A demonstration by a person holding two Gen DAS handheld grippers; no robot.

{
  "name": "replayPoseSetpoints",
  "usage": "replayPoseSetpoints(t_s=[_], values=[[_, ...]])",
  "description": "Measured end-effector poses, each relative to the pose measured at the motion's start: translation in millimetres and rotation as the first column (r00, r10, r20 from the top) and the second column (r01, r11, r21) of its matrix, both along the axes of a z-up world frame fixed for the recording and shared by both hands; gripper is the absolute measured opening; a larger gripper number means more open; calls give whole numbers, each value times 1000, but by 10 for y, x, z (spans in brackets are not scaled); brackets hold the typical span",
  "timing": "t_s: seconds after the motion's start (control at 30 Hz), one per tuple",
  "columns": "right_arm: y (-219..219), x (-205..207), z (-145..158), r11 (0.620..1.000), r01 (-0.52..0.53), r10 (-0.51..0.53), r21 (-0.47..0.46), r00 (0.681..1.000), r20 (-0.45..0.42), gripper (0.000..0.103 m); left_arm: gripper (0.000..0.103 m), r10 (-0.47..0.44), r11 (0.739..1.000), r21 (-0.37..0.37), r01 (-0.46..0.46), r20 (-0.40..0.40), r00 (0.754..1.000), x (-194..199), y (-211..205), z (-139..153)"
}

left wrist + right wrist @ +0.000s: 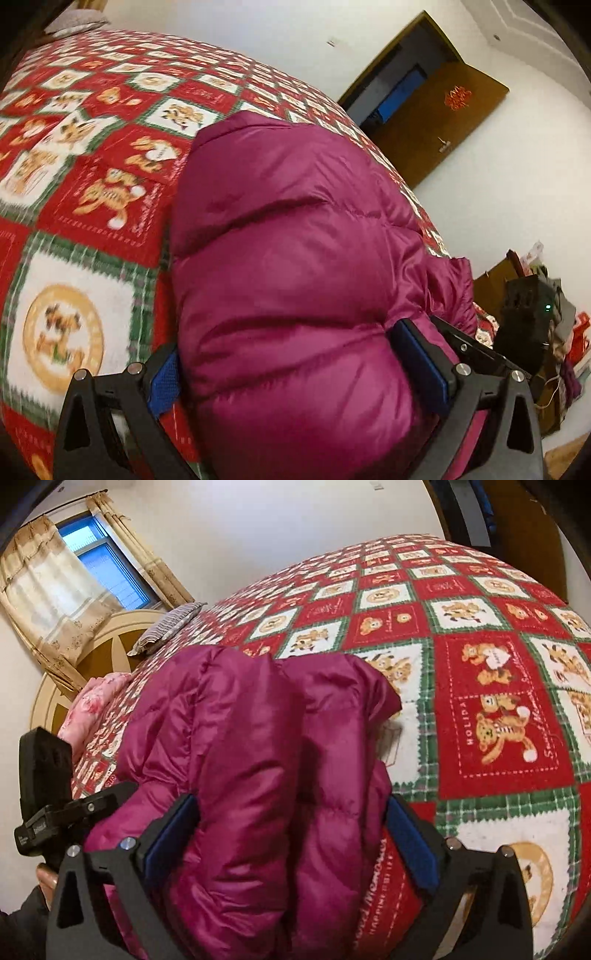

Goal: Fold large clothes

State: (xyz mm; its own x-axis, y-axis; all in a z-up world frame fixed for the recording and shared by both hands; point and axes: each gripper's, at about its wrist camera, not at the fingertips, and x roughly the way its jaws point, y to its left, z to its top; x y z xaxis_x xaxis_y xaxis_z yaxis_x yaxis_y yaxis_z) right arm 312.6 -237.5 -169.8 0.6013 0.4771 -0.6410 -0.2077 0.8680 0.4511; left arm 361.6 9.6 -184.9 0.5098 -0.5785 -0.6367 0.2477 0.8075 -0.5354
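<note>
Magenta puffer jacket (295,258), bunched, on bed

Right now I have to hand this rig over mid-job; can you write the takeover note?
Left gripper: wide, with a thick bundle of the jacket between its pads, pressing the fabric.
Right gripper: the same, around another part of the jacket.
The jacket is bunched up on the bed cover, sleeves gathered in, already doubled over at least once.
The other gripper shows at each view's edge, close by.
Left to do: lay the bundle down flat, square the edges, release both grippers.
</note>
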Motion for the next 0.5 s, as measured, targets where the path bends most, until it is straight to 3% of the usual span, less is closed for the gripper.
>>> replayPoseSetpoints(t_s=[0.13, 0.27, 0.4, 0.5], values=[[153, 49, 15, 997, -9, 9, -80, 1000, -1, 101, 101, -24, 998, 54, 22, 45, 999, 57, -78, -10], [189, 15, 16, 995, 21, -22, -97, 1000, -6, 96, 101, -46, 998, 41, 44, 49, 998, 49, -43, -19], [208, -178, 18, 1000, 29, -30, -11, 999, -34, 68, 98, -59, 996, 73, 54, 58, 997, 0, -57, 0], [245, -415, 30, 998, 57, -56, 37, 998, -43, 56, 88, -87, 994, 74, 82, 66, 994, -187, -48, 35]])
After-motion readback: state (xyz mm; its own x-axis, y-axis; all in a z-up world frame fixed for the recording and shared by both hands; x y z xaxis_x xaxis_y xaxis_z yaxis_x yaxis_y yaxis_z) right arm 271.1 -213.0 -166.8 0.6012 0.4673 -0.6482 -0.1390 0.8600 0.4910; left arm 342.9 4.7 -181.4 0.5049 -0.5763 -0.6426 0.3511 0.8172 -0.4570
